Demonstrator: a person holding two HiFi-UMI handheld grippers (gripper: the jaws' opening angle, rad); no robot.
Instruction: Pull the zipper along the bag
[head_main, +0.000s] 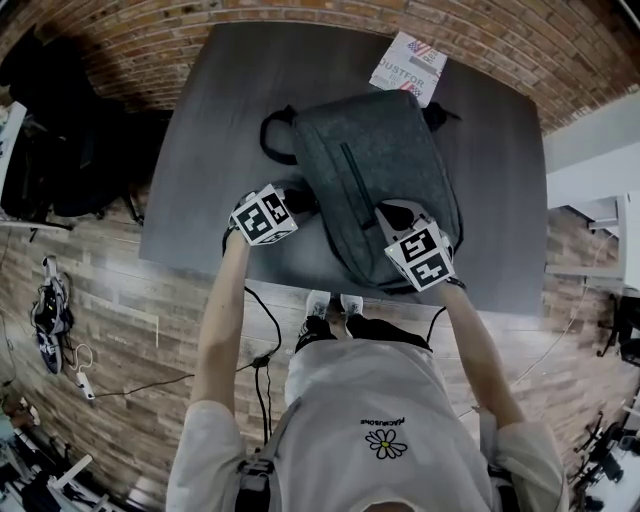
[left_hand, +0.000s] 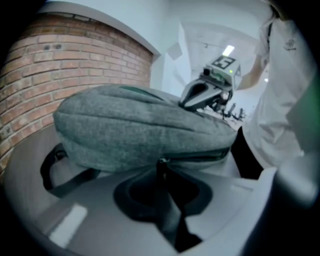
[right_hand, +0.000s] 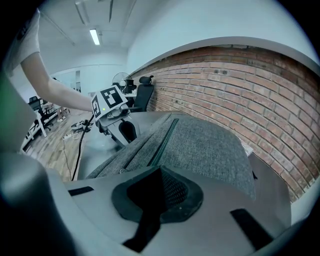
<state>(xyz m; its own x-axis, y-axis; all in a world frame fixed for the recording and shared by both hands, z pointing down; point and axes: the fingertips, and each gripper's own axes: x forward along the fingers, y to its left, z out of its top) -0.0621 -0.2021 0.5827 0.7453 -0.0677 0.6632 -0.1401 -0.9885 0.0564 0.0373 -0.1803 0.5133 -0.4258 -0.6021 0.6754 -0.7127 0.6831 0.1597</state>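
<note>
A grey fabric backpack lies flat on the dark table. My left gripper is at the bag's left side. In the left gripper view its jaws are closed on the dark zipper pull of the side zipper, which runs off to the right. My right gripper is at the bag's near right corner with its jaws together, tips against the grey fabric. I cannot tell whether any fabric is pinched. A second zipper runs up the bag's top face.
A printed booklet lies at the table's far edge behind the bag. A black strap trails from the bag's left end. The brick wall stands close behind. The table's near edge is against the person's legs; cables lie on the floor.
</note>
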